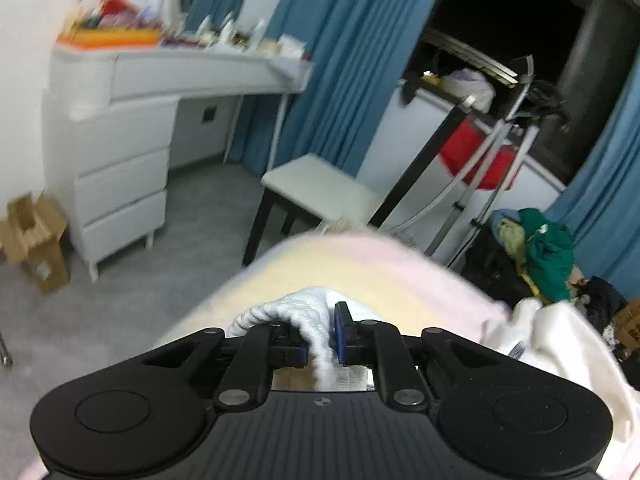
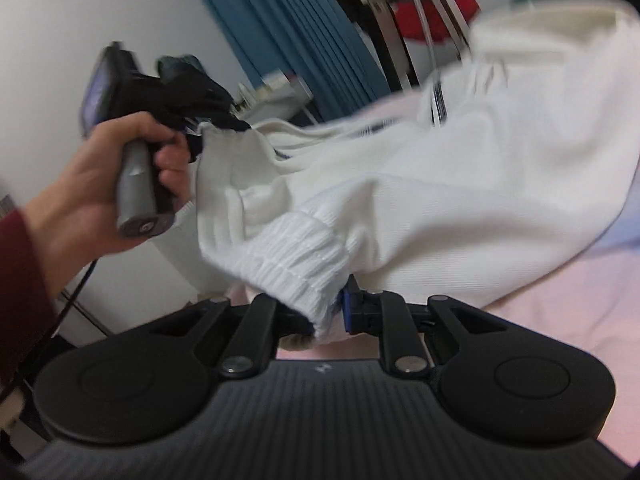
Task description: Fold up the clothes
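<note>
A white sweatshirt (image 2: 460,184) with ribbed hems hangs lifted over a pink and yellow bed cover (image 1: 360,264). My left gripper (image 1: 320,344) is shut on a ribbed white edge of the sweatshirt (image 1: 304,312). In the right wrist view the left gripper (image 2: 200,128) appears at the upper left, held by a hand, pinching the garment's top edge. My right gripper (image 2: 326,312) is shut on a ribbed cuff (image 2: 296,256) of the same sweatshirt. The cloth stretches between both grippers above the bed (image 2: 560,312).
A white drawer unit and desk (image 1: 120,160) stand at the left, a white stool (image 1: 320,188) ahead, a metal rack (image 1: 488,168) and a pile of clothes (image 1: 544,256) at the right. Blue curtains (image 1: 340,60) hang behind. A cardboard box (image 1: 36,236) sits on the floor.
</note>
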